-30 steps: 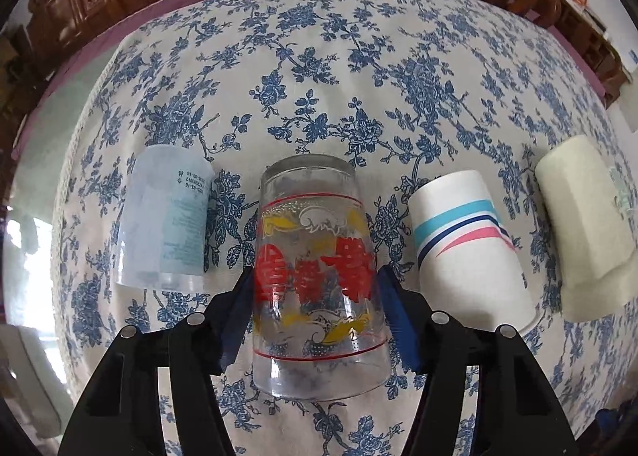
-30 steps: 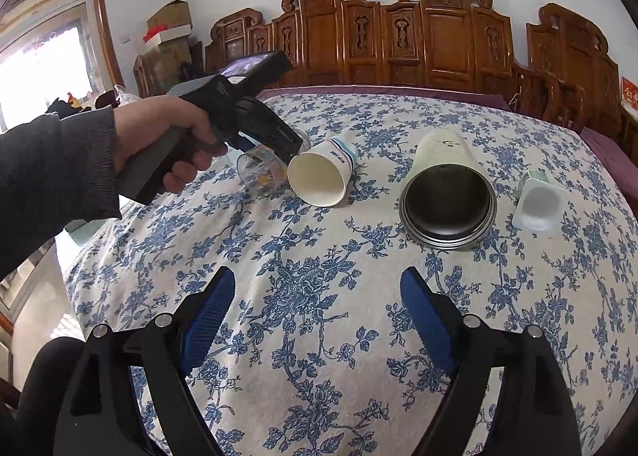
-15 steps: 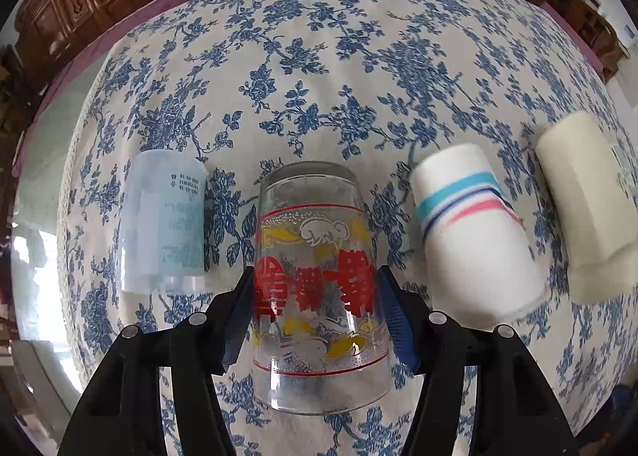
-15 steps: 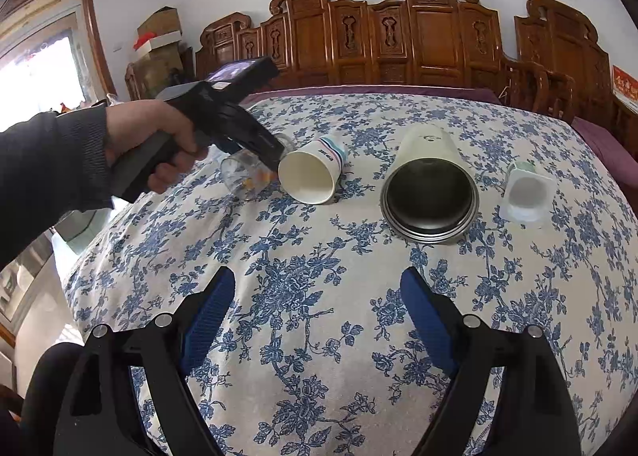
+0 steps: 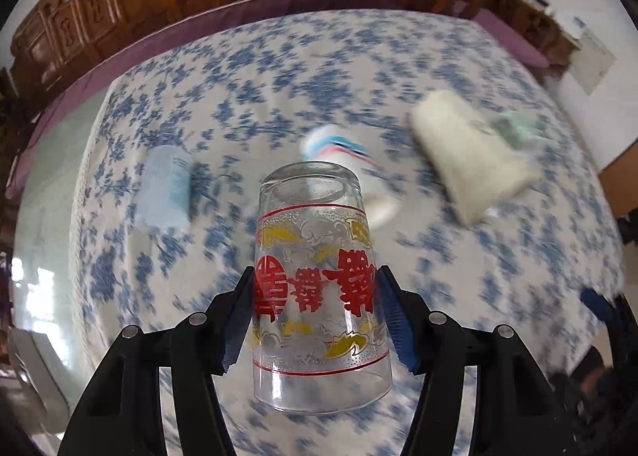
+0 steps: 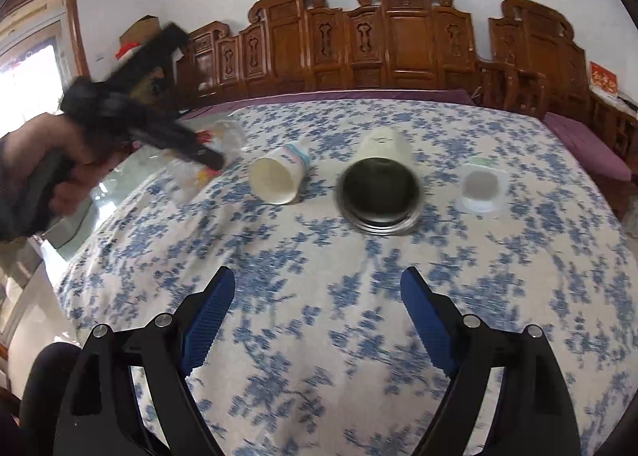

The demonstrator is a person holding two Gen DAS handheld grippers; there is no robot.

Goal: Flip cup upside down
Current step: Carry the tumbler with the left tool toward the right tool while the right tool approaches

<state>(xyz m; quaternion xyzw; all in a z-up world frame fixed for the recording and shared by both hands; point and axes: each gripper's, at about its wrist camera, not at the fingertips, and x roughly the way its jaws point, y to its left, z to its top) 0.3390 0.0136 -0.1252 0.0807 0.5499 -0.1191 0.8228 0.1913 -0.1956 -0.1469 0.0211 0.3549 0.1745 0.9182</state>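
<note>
Left gripper (image 5: 315, 296) shut tight on the glass cup (image 5: 317, 288), blue pads (image 5: 392, 320) pressed on both sides of the red writing. Cup up off the flowery tablecloth (image 5: 279, 57), thick bottom pointing away, open mouth near the camera. Nothing inside the glass. Seen from the right wrist camera: left hand (image 6: 67, 173) wrapped round the black handle, raised over the left edge of the table, gripper pointing down toward the cloth, cup (image 6: 207, 165) tilted and blurry at its tip.

Right gripper (image 6: 317, 316) wide open, holding nothing, hanging low over the near part of the cloth.

Other cups all lying on their sides on the cloth. Paper cup (image 6: 279, 177) with blue and pink stripes, mouth toward the right camera, white and empty inside. Big cream mug (image 6: 381, 185) beside it, dark metal inside, nothing in it. Small white plastic cup (image 6: 482, 189) further right, too blurry to tell much. Pale blue cup (image 5: 165, 189) left of the glass, seen only by the left camera. Dark carved wooden chairs (image 6: 398, 41) behind the table.
</note>
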